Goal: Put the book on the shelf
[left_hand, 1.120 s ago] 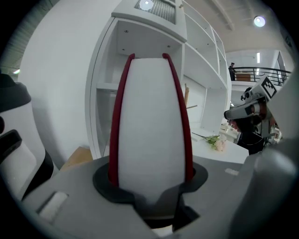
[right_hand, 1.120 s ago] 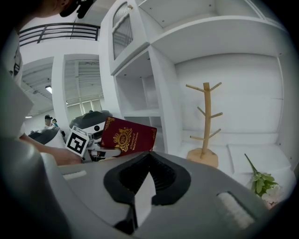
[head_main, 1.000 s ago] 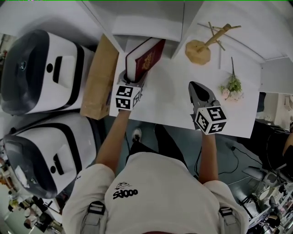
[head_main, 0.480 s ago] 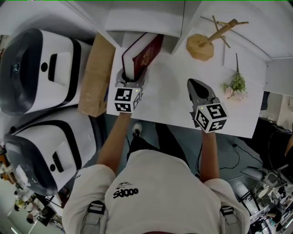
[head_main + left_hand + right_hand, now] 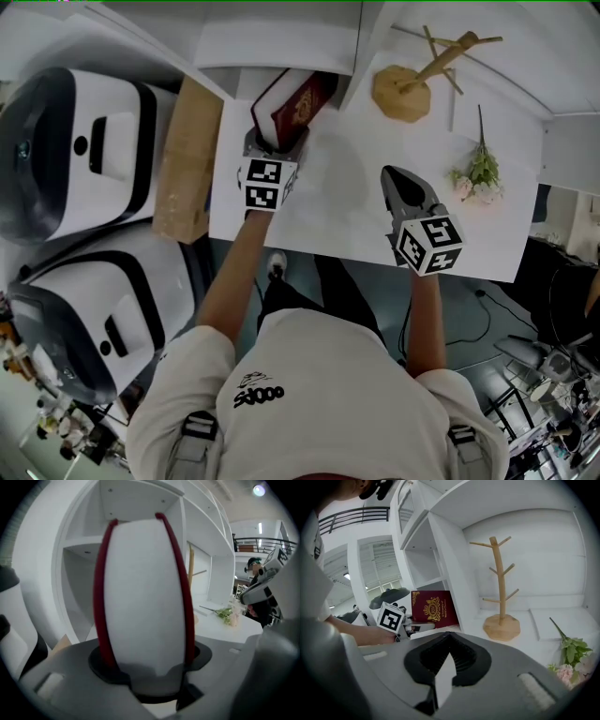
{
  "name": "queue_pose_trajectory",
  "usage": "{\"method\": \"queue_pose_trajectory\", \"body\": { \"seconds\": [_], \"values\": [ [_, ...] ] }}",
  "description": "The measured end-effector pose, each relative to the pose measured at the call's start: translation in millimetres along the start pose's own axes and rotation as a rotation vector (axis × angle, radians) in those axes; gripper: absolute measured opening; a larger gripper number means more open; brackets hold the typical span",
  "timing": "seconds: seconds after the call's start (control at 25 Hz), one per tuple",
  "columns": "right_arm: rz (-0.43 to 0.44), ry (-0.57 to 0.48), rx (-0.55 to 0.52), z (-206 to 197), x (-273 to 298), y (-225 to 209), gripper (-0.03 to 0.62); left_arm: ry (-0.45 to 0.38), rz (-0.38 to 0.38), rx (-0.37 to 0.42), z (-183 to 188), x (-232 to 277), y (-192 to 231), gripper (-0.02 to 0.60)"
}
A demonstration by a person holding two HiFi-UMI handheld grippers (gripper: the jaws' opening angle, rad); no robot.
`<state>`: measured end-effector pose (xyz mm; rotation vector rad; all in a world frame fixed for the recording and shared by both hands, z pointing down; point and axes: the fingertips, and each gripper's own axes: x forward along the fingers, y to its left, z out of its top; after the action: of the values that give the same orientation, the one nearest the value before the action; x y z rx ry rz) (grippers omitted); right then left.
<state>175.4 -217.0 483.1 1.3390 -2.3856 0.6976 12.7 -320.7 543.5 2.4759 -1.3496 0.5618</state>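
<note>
A dark red book (image 5: 295, 103) with white page edges stands upright at the mouth of the white shelf's (image 5: 281, 42) lower cubby. My left gripper (image 5: 272, 148) is right behind it, and its jaws are opening. In the left gripper view the book (image 5: 143, 597) still stands between the jaws, with dark gaps showing beside both covers. The right gripper view shows the book's (image 5: 433, 609) gilt front cover against the shelf's upright wall. My right gripper (image 5: 392, 176) hangs over the white table (image 5: 347, 216), shut and holding nothing.
A wooden mug tree (image 5: 403, 89) stands right of the cubby, and a sprig of flowers (image 5: 480, 173) lies on the table further right. A brown paper bag (image 5: 183, 159) and two white machines (image 5: 75, 141) sit left of the table.
The left gripper has pushed the book forward, further under the shelf. The right gripper has hardly moved.
</note>
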Motion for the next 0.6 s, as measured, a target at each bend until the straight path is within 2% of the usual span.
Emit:
{"method": "queue_pose_trajectory", "body": {
  "seconds": [0.08,0.16,0.24,0.48,0.6],
  "values": [
    [-0.003,0.008,0.009,-4,-2,-4,0.002,0.057,-0.017,0.013,-7,13,-6,0.302],
    [-0.010,0.017,0.018,-9,-3,-10,0.002,0.083,-0.035,0.008,-8,24,-11,0.313],
    [-0.016,0.028,0.030,-14,-4,-16,0.002,0.103,-0.050,0.007,-7,36,-16,0.351],
    [-0.004,0.042,0.055,-25,-4,-23,0.002,0.153,-0.133,0.070,-6,70,-38,0.478],
    [0.003,0.042,0.064,-28,-5,-23,0.002,0.147,-0.161,0.097,3,85,-44,0.522]
  ]
}}
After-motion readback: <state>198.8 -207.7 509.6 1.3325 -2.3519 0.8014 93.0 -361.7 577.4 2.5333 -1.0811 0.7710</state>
